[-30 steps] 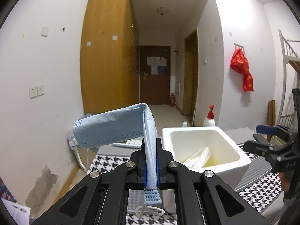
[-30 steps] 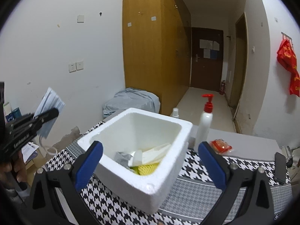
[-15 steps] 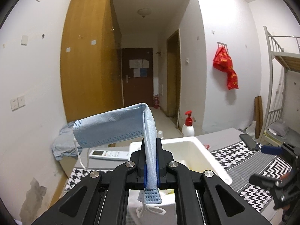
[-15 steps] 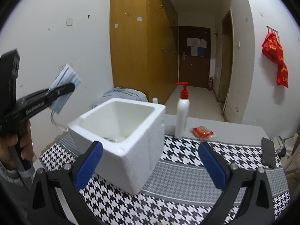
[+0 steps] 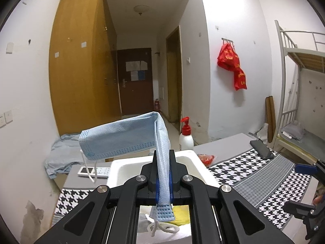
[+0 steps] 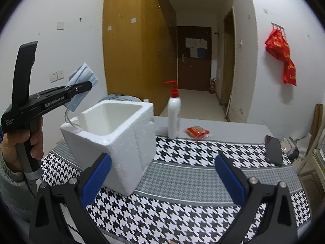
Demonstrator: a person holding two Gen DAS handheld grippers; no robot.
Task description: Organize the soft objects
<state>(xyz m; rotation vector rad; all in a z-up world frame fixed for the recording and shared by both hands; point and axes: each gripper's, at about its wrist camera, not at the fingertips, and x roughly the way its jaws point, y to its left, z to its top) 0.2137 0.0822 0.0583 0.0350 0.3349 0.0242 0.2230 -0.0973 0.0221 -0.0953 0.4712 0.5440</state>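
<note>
Overhead of the white foam box (image 6: 113, 134), the left claw (image 5: 163, 172) pinches a blue face mask (image 5: 126, 138) flat between its pads, one ear loop apparently touching the box rim. Meanwhile the right claw (image 6: 162, 181) gapes wide with nothing in it, low over the houndstooth-covered counter (image 6: 193, 183), beside the box.

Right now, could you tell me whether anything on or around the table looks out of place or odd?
One thing: the blue face mask is clamped in the left gripper with its white ear loop trailing over the rim of the foam box. Otherwise nothing looks spilled or damaged.
</note>
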